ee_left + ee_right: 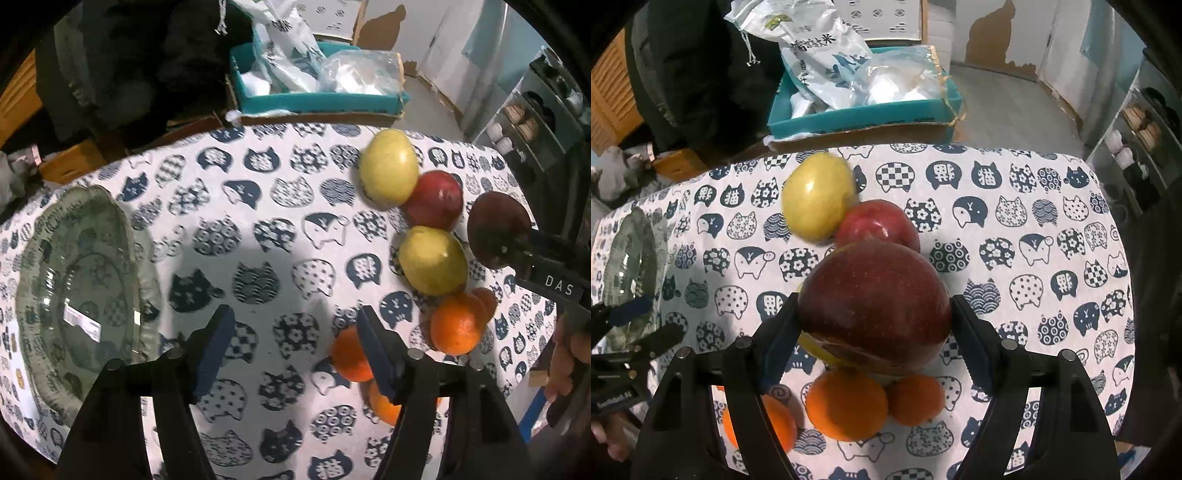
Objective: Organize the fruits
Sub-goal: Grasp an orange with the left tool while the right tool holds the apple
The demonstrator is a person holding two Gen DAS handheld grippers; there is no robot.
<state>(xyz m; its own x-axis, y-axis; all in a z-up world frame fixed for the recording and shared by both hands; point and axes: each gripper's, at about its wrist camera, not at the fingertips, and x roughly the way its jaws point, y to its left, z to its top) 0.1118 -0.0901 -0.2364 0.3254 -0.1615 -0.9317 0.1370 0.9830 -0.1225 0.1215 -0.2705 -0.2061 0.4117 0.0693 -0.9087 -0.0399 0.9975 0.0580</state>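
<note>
One dark red apple [875, 306] sits between the two fingers of the right claw [873, 328], which squeeze it from both sides. It looks lifted off the worktop [1015, 229], because the fruit under it can be seen past its bottom edge. I think it is held up so it can be carried to a new spot.

Just past the right claw lie another red apple [877, 225] and a yellow fruit [818, 195], touching each other. Under the held apple and closer to the claw sit a few oranges [846, 404] and a bit of a second yellow fruit [432, 260]. They make one line, so the fruit seems sorted by kind.

The left claw [295, 349] is partly open and holds nothing. An orange [349, 354] lies just beside its right finger, partly hidden by it. Only cat-print cloth shows between the fingers. I think this claw is getting ready to pick up an orange.

Off to the left of the left claw stands a clear glass plate [35, 236] with nothing on it. Maybe the fruit goes there.
</note>
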